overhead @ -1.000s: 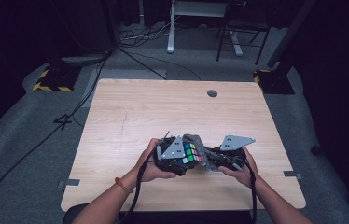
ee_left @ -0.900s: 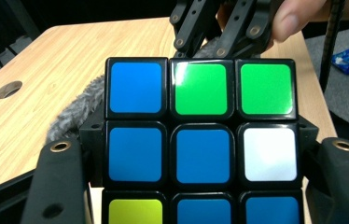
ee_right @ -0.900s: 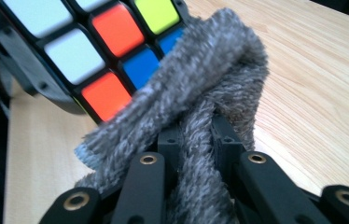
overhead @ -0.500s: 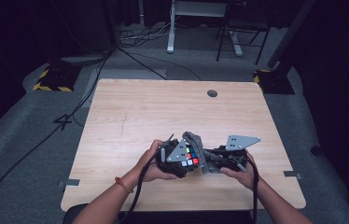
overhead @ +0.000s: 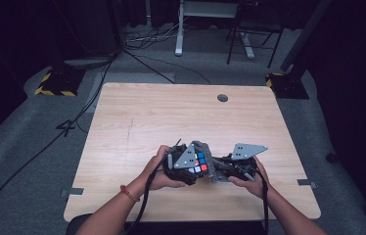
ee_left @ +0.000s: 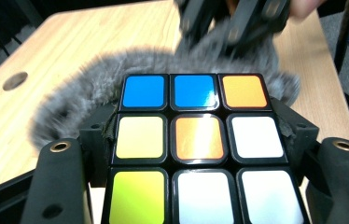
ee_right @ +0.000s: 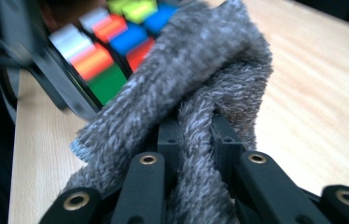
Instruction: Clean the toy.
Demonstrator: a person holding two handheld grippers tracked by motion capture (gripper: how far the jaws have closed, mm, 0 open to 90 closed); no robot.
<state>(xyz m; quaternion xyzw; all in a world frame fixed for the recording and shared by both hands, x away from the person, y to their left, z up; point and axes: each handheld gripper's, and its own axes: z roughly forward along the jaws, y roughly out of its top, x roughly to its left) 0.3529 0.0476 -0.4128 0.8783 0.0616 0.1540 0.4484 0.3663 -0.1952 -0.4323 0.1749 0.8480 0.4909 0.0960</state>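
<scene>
While my left gripper (ee_left: 196,154) clamps the Rubik's cube (ee_left: 193,149) between its jaws, my right gripper (ee_right: 196,140) pinches the grey fuzzy cloth (ee_right: 200,79) against it.

Lighting's pretty uneven: the desk (overhead: 171,117) is lit evenly from overhead with barely any shadows, while the room around it drops off to near black. In the left gripper view the cube (ee_left: 193,149) between the jaws is sharp, with white glare streaks on its orange and blue stickers, but the grey cloth (ee_left: 93,98) just beyond the jaws is smeared with motion blur. In the right gripper view the cloth pinched in the jaws is fairly crisp, and the cube past it is soft and out of focus.
</scene>
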